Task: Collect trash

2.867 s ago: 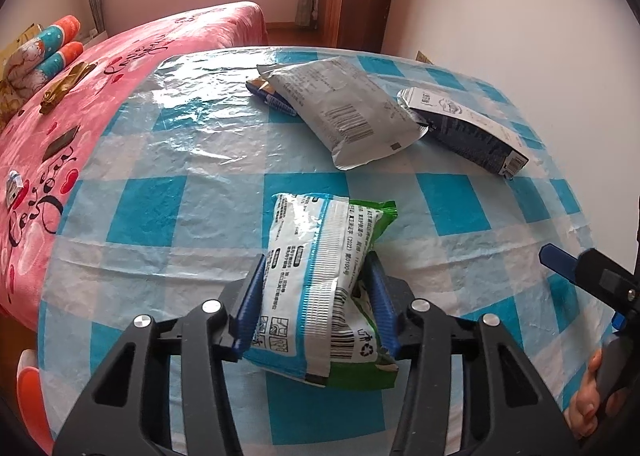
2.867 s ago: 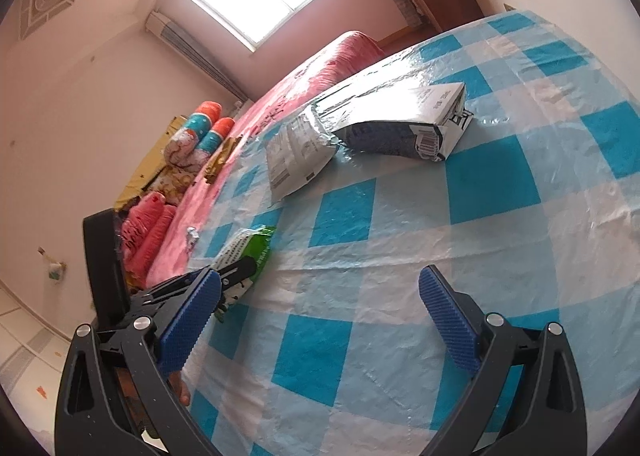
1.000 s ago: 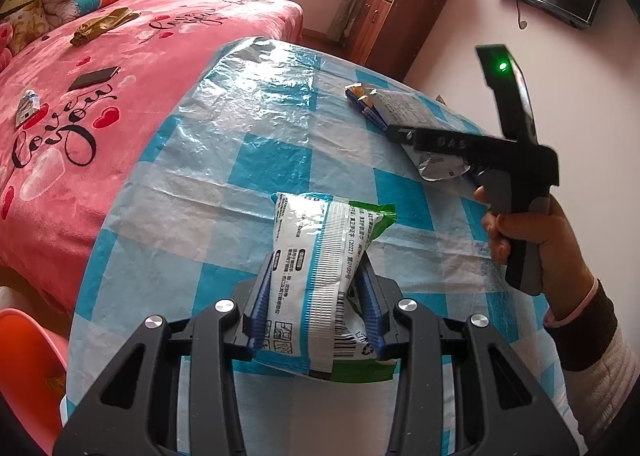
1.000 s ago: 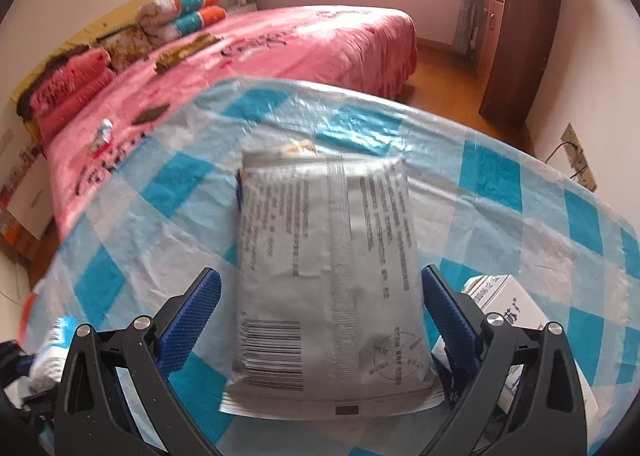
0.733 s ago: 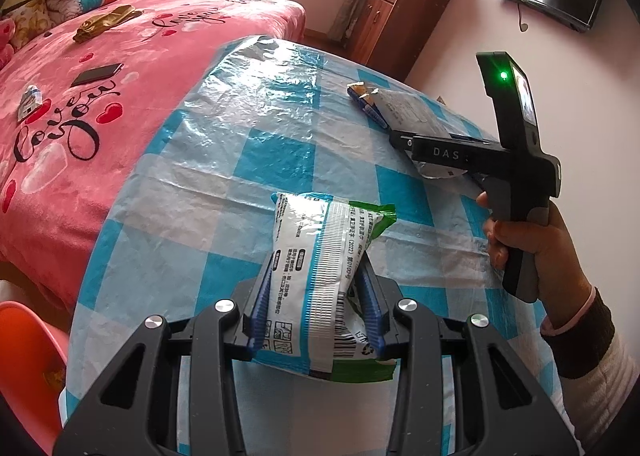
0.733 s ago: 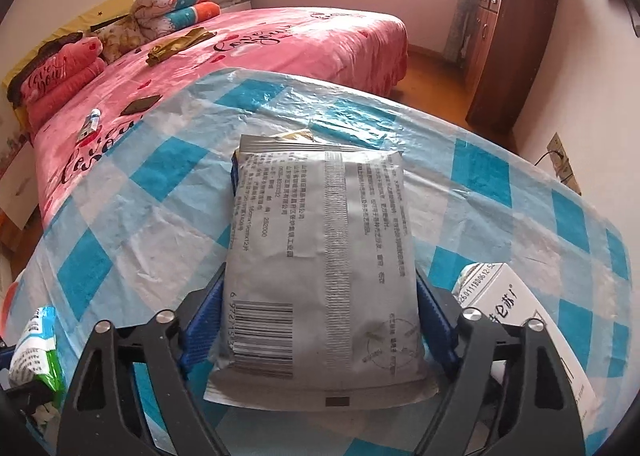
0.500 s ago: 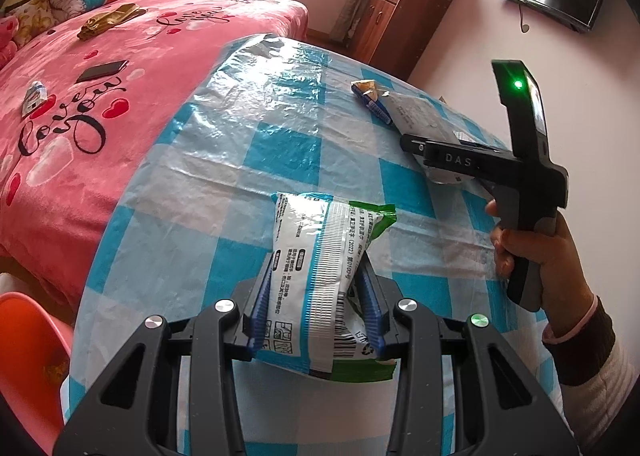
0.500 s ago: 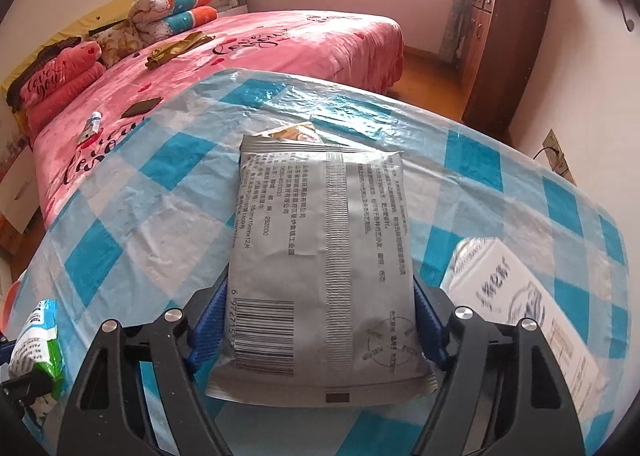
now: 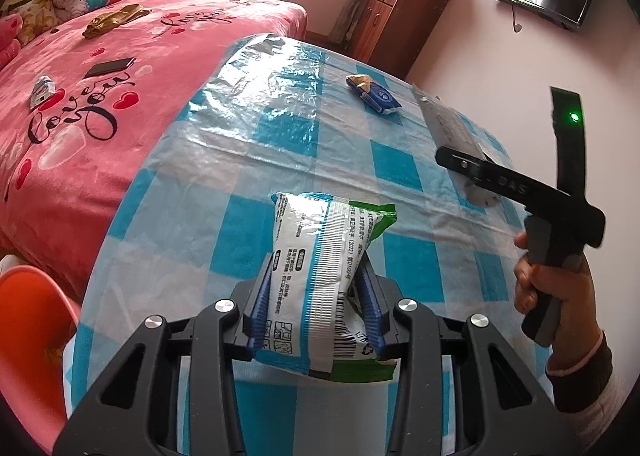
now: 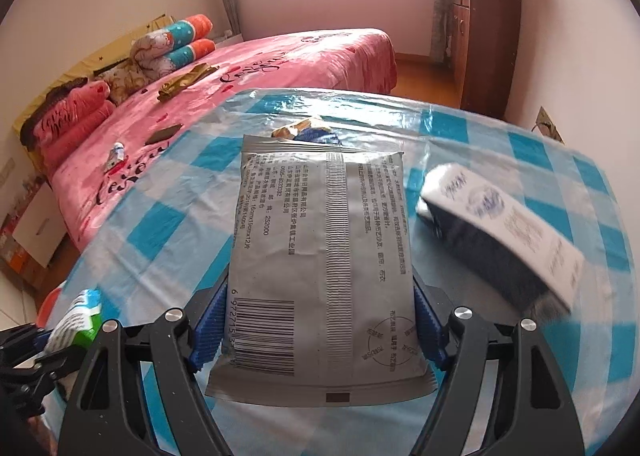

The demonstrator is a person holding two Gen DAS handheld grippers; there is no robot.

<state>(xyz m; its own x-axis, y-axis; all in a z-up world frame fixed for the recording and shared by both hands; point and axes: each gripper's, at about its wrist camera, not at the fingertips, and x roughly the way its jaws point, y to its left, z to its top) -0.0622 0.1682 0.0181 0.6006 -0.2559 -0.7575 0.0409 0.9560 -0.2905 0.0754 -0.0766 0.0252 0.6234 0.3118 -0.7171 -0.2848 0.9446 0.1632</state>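
Bench point(image 9: 256, 143) under a blue-and-white checked cloth, seen from both wrist cameras. Left hand-held gripper point(image 9: 316, 310) is clamped on a green-and-white snack packet point(image 9: 320, 268), blue pads pressing both of its sides; the packet points away from the camera above the cloth. Right hand-held gripper point(image 10: 320, 326) is clamped on a grey foil pouch point(image 10: 320, 252), its barcode end nearest the camera and its far end over the bench. In the left wrist view this hand-held gripper appears at right, gripped by the person's right hand point(image 9: 556, 284), a green light lit on its upright part. A small blue wrapper point(image 9: 374, 97) lies on the far part of the bench, just beyond the pouch's far edge in the right wrist view. A blurred white-and-dark carton point(image 10: 504, 240) lies to the right of the pouch. A pink bed point(image 9: 100, 67) stands beside the bench.
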